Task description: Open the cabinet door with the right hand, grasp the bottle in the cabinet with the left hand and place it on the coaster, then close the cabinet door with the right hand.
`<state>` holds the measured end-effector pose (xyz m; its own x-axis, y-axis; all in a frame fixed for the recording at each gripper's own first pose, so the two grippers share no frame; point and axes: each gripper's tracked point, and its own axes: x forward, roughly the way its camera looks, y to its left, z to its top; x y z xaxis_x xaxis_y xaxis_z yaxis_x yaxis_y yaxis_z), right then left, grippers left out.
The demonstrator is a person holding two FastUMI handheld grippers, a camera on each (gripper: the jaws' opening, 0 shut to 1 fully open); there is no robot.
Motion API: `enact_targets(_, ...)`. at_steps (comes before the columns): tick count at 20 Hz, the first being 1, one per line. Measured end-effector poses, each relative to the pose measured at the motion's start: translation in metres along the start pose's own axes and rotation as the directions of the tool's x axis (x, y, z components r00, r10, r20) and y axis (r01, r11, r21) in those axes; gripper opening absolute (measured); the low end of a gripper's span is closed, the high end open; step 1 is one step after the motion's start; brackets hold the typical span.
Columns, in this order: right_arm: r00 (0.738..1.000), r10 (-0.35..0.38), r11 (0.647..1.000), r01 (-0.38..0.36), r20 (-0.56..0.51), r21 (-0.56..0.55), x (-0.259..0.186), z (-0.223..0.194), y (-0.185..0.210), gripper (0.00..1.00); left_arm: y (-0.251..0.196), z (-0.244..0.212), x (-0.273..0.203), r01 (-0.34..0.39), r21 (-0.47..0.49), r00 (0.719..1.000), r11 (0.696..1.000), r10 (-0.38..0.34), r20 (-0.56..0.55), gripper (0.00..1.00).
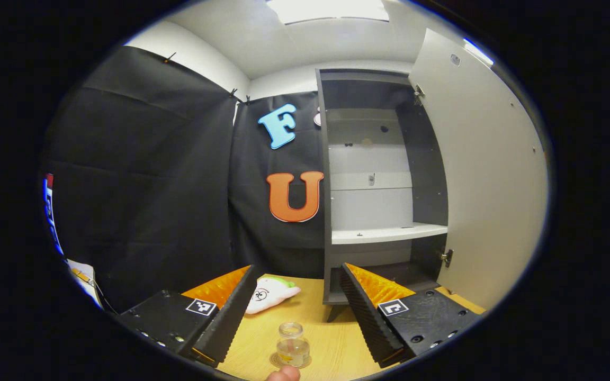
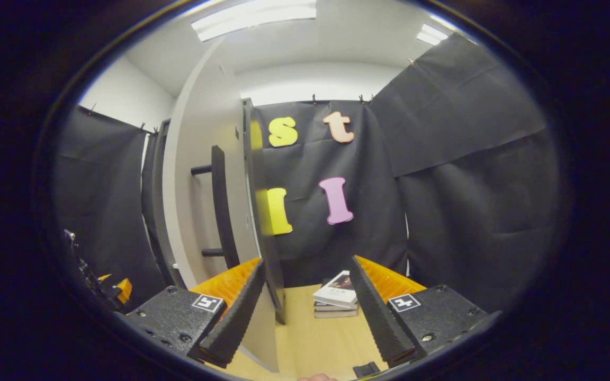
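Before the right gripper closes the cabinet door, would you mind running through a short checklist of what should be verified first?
1. Bottle out of the cabinet and upright on the table: ok.
2. Bottle resting on the coaster: ok, a round mat shows under its base.
3. Left gripper released: ok, fingers open and apart from the bottle.
4. Doorway free of obstructions: ok, the shelf is bare and the left gripper is outside the cabinet.
5. Right gripper placed at the cabinet door: ok, open, with the door's edge between its fingers.
6. Door handle gripped: not ok, it sits beyond the fingers.
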<state>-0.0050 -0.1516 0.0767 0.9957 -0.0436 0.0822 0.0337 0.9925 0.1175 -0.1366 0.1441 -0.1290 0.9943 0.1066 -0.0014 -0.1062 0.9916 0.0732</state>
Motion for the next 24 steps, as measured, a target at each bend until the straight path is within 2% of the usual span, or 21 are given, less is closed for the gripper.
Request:
enact_targets(3,1.0,0.019,1.0,-0.019,0.008,-0.01,0.014,0.003,0.003,0.98,-0.019,0.027,-0.003,0.062,-0.007,0.998,0.998,-0.062,0.008,0.95)
enact_targets(9,0.999,0.033,0.999,-0.033,0.01,0.0,0.03,0.01,0.008,0.98,-0.026,0.052,-0.006,0.082,-0.005,0.997,0.997,-0.082,-0.006,0.95)
enact_targets(11,0.998,0.066,0.997,-0.066,-0.014,0.028,0.032,0.004,0.014,0.98,-0.028,0.052,-0.006,0.08,0.004,0.997,0.997,-0.079,-0.007,0.95)
enact_targets(15,0.996,0.085,0.995,-0.084,-0.013,0.054,0.033,0.006,0.014,0.97,-0.028,0.043,-0.007,0.078,0.01,0.997,0.997,-0.078,-0.02,0.95)
enact_targets(21,0.997,0.079,0.996,-0.08,-0.016,-0.049,0.031,0.01,0.023,0.96,-0.033,0.041,-0.014,0.094,0.018,0.996,0.995,-0.094,-0.007,0.95)
enact_targets(24,0.994,0.108,0.993,-0.109,-0.025,-0.055,0.031,0.006,0.035,0.96,-0.034,0.04,-0.017,0.102,0.017,0.995,0.995,-0.102,-0.004,0.95)
